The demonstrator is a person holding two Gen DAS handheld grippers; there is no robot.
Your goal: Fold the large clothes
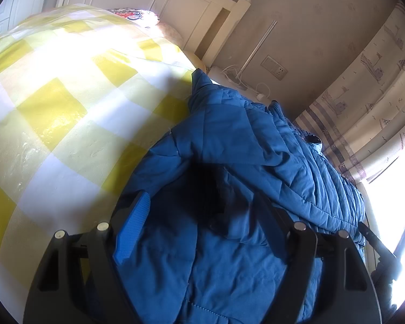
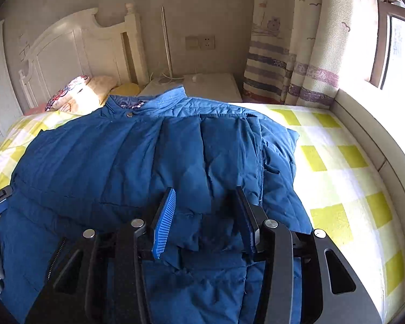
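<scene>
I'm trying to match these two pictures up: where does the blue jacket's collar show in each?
Left wrist view: collar sits right of centre, at the jacket's far end.
Right wrist view: collar is upper centre, below the nightstand.
Shared landmark: wall socket.

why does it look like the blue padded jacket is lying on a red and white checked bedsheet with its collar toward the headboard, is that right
Not quite: the bedsheet is yellow and white checked, not red and white, as the right wrist view shows. The blue padded jacket does lie on it with its collar toward the headboard.
</scene>
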